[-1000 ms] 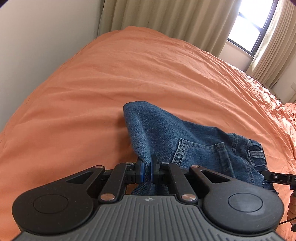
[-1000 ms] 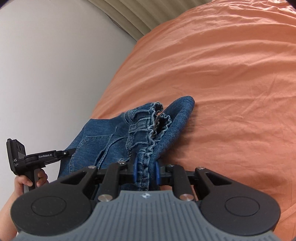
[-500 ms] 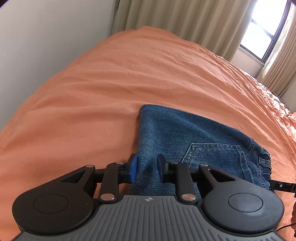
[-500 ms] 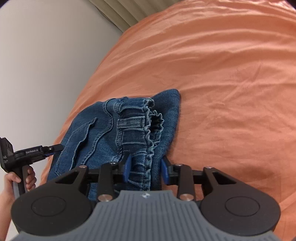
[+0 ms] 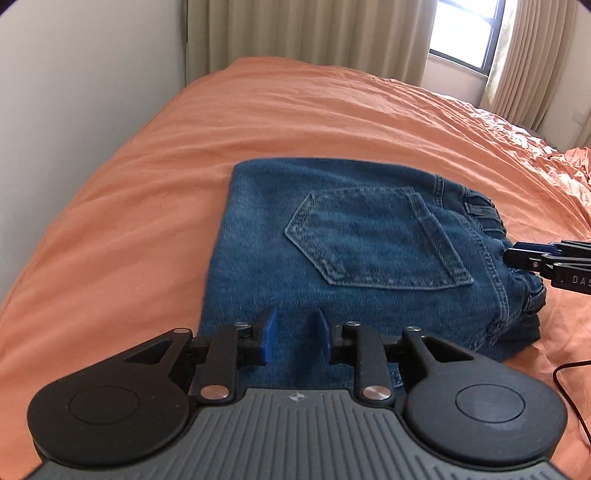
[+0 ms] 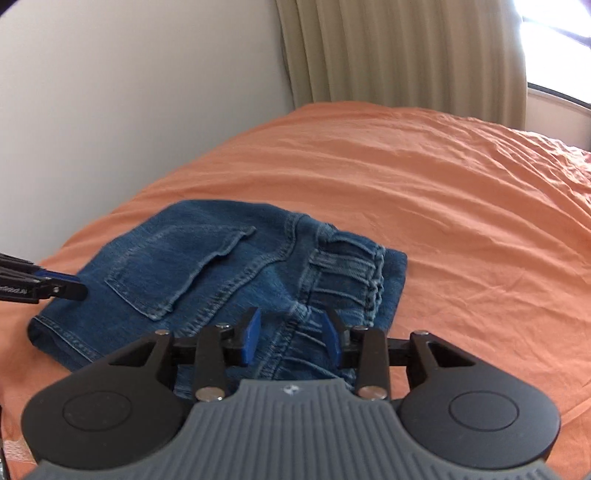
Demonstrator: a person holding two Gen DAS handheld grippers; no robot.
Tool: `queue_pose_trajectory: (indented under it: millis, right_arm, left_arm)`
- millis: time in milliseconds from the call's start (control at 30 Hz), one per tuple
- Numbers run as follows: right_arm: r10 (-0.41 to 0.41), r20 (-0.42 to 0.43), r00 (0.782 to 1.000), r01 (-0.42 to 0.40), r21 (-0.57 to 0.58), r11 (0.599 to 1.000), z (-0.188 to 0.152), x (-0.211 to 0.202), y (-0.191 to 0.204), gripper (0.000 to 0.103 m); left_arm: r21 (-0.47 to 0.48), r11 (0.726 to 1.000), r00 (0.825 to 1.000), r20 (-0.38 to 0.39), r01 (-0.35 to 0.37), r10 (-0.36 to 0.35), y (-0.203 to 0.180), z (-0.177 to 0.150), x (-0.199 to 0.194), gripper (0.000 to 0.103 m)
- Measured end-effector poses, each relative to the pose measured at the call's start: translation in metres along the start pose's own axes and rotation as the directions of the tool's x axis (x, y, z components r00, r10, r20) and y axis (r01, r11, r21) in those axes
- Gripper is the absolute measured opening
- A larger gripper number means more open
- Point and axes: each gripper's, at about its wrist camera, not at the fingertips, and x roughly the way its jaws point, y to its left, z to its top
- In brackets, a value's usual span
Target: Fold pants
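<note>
Left wrist view:
Left gripper (image 5: 293, 338): black, with blue pads; its jaws stand apart and grasp nothing, just above the near edge of the pants.
Pants: folded blue denim pants (image 5: 362, 251) lie flat on the orange bed sheet (image 5: 295, 122), back pocket facing up, gathered waistband on the right.
Right gripper (image 5: 517, 256): only its tip shows at the right edge, beside the waistband; from here I cannot tell its state.
Background: beige pleated curtains (image 5: 314, 33), bright window (image 5: 465, 29), pale wall (image 5: 74, 92).

Right wrist view:
Right gripper (image 6: 291, 334): jaws released, wide apart, over the waistband seam and holding nothing.
Pants (image 6: 207, 266): they rest as a compact folded packet near the wall side of the bed sheet (image 6: 443, 192).
Left gripper (image 6: 72, 290): its tip reaches in from the left, at the far end of the packet.
</note>
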Motion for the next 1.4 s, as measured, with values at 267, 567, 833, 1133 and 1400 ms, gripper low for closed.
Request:
queue_pose_trajectory:
  millis: [267,567,833,1133,1400]
  right_arm:
    - [0.025,-0.070,0.997,-0.021,0.057,0.998,-0.012,0.033,-0.017,0.034]
    - [-0.001,-0.097,0.995,0.006,0.056,0.998,0.029,-0.005,-0.005,0.049]
    - [0.001,0.065,0.998,-0.003,0.025,1.000,0.077,-0.123,0.019,0.069]
    - [-0.030,0.240,0.970,0.043,-0.045,0.998,0.066,-0.268,0.062,0.080]
    - [-0.070,0.376,0.924,0.086,-0.025,0.996,-0.013,-0.349,0.078,0.081]
  left_arm:
    - [-0.033,0.999,0.998,-0.057,-0.012,0.010,0.002,-0.014,0.028,0.031]
    - [0.039,0.997,0.997,-0.041,-0.061,0.062,-0.015,0.014,-0.016,0.040]
    - [0.102,0.986,0.985,0.130,-0.131,0.118,-0.041,0.062,-0.135,0.048]
    - [0.146,0.945,0.904,0.364,-0.292,0.223,-0.105,0.057,-0.284,0.081]
    - [0.152,0.929,0.857,0.459,-0.337,0.235,-0.186,-0.028,-0.317,0.100]
